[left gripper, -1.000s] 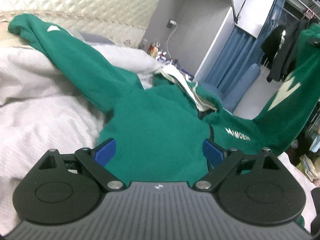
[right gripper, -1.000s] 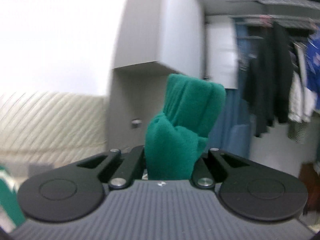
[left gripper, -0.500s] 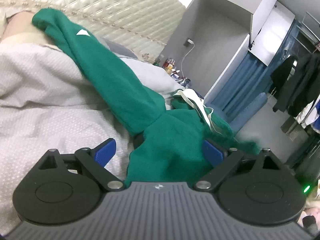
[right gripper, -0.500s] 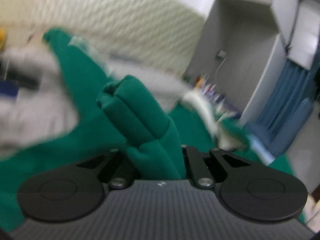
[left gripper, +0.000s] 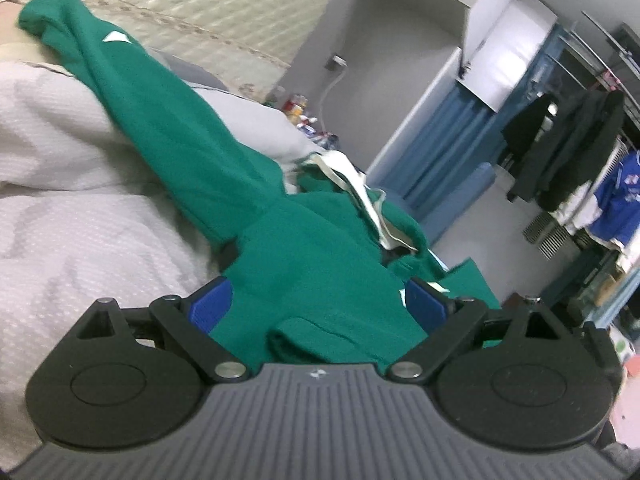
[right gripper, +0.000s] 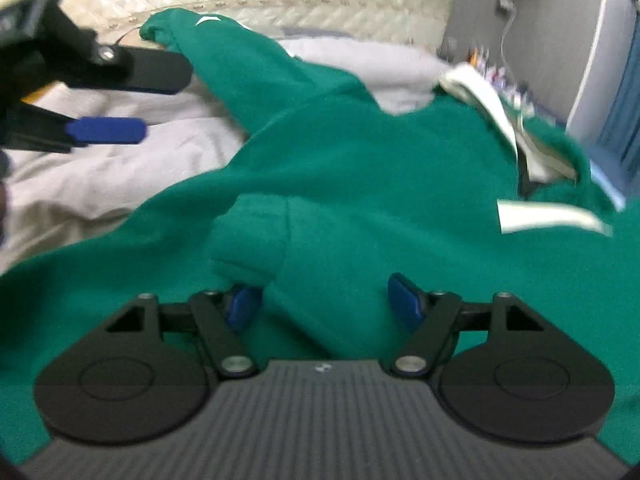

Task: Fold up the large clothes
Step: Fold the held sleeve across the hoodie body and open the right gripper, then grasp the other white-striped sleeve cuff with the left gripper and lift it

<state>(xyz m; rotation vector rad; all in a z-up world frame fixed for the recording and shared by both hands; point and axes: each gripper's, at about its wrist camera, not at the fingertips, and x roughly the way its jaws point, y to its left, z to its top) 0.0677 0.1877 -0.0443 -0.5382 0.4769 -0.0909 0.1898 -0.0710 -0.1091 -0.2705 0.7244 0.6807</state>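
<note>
A green sweatshirt (left gripper: 304, 248) lies spread on the white bedding (left gripper: 80, 208), and it fills the right wrist view too, as the sweatshirt (right gripper: 380, 168). One sleeve (left gripper: 160, 120) stretches away to the far left. The other sleeve's cuff (right gripper: 256, 236) lies folded across the body, loose between the blue pads (right gripper: 406, 304) of my right gripper (right gripper: 324, 304), whose jaws are opening. My left gripper (left gripper: 318, 300) stands open low over the sweatshirt body, with that cuff (left gripper: 308, 336) resting under it. In the right wrist view the left gripper (right gripper: 166, 102) is at the upper left, beside the stretched sleeve.
A quilted headboard (left gripper: 224, 12) runs behind the bed. A grey cabinet (left gripper: 384, 64), a blue curtain (left gripper: 452, 144) and hanging dark clothes (left gripper: 568, 148) stand to the right. Small items (left gripper: 304, 116) crowd the bedside. The cream hood lining (right gripper: 492, 112) lies at the collar.
My right gripper has come down from up high, carrying the sleeve onto the sweatshirt body, and its jaws have parted from the cloth. The left gripper has shifted only slightly and stayed open.
</note>
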